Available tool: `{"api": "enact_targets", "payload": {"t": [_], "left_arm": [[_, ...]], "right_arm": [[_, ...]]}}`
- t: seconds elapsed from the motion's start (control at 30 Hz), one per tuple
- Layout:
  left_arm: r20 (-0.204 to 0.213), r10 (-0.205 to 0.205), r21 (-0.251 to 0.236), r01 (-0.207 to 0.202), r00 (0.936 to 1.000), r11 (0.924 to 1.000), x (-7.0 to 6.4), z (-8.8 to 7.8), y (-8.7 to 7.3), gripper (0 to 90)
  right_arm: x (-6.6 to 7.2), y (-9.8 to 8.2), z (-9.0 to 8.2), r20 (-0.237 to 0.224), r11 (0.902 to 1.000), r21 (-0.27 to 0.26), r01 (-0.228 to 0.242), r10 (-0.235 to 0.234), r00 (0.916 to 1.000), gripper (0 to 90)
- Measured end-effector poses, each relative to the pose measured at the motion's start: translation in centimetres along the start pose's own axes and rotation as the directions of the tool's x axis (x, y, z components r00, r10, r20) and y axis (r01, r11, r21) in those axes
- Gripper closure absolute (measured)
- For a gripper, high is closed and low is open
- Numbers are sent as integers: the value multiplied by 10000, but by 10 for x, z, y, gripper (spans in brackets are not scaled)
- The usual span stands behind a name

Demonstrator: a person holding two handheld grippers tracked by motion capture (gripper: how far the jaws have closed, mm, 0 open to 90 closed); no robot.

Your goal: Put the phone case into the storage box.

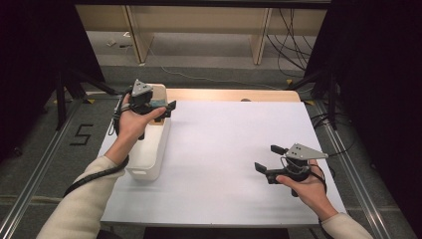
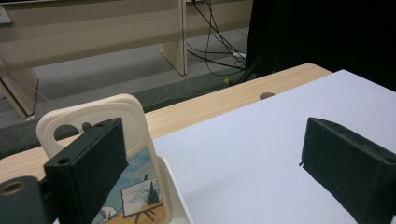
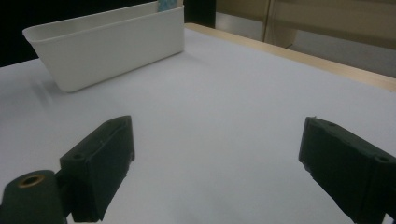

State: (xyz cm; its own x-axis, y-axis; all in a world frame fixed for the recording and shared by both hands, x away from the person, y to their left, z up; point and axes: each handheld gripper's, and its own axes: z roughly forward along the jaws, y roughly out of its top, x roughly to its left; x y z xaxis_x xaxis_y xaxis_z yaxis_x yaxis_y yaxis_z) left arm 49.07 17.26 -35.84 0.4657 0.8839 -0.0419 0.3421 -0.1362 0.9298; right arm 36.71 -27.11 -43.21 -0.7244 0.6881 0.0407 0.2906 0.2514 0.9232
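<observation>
1. The bin looks like white plastic, smooth with a soft satin sheen.
2. The cream case standing in it looks like plastic too, matt, with a printed picture on its face.
3. The sheet over the table looks like pale paper or thin board, flat and matt, no glare.
4. The table edge beyond it is light wood, smooth, faintly grained.
5. The left gripper has black jaws, matt and slightly grainy, like rough plastic.
6. The right gripper has the same dull, grainy black finish.
7. Its top plate looks like grey metal, matt.
8. The sleeve is cream cloth, soft and knit-like.
</observation>
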Motion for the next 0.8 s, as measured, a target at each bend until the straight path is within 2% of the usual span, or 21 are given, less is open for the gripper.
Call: {"api": "enact_targets", "payload": {"t": [0.8], "left_arm": [[465, 194, -27, -193, 9987, 9998, -18, -18, -16, 62]], "right_arm": [[0, 0, 0, -22, 10000, -10, 16, -16, 10000, 113]]}}
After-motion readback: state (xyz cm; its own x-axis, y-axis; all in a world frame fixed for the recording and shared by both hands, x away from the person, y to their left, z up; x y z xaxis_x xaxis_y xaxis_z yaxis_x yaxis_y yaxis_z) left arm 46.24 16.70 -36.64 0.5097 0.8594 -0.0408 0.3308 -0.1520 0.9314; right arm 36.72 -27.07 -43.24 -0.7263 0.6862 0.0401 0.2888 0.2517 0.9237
